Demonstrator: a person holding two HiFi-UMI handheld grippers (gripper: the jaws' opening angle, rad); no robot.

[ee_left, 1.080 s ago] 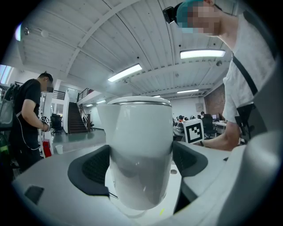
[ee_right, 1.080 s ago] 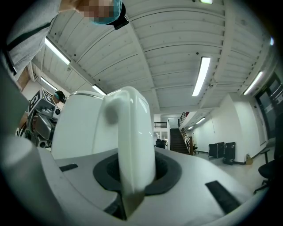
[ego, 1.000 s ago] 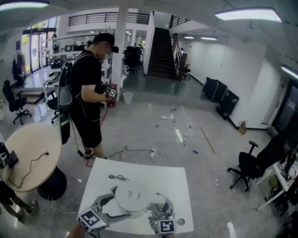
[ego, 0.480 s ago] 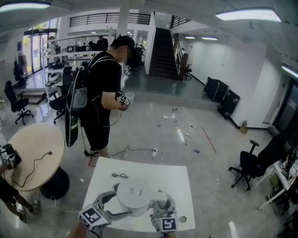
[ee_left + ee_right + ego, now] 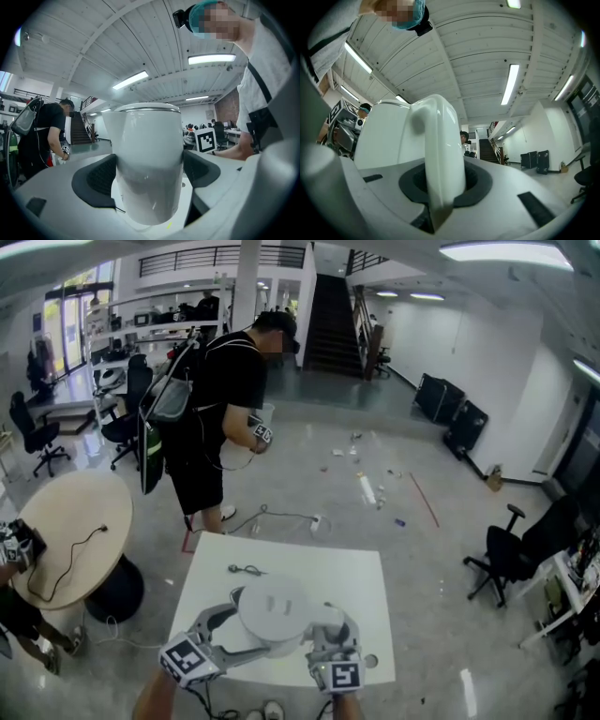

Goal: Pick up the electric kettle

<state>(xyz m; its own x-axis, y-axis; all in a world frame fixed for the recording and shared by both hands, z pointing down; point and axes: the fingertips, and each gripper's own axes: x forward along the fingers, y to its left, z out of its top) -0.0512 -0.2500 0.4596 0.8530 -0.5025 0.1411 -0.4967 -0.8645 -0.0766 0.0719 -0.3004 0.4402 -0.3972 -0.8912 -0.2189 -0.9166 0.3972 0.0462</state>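
Closest in, the kettle [image 5: 272,607] is a white one, sitting over the near half of the white bench [image 5: 361,579], with both claws on it. The left claw [image 5: 147,176] is spread wide around the round body, and its dark pads touch the sides. The right claw [image 5: 443,183] is set narrow and pinches the handle [image 5: 440,154] between its pads. I can't tell whether the base is clear of the bench top. The lid [image 5: 273,597] is down, so there's no seeing what's inside.

The kettle is fairly close to the near edge, while the far half of the bench is mostly bare. A small bit of wire [image 5: 246,569] lies toward the far left corner, well apart from the kettle, and there's a little round hole [image 5: 370,661] by the right edge, just beside the right claw.

To the left, past a gap of floor, there's a round table [image 5: 75,521] with a black cable [image 5: 66,563] trailing over it. A person in black [image 5: 220,409] with a backpack stands just beyond the bench's far left corner.

A power strip [image 5: 317,519] and its cord lie on the floor [image 5: 422,484] near the far edge. There's scattered litter farther out and a black office chair [image 5: 506,563] off to the right. Otherwise it's a big open floor all the way to the stairs [image 5: 328,334].
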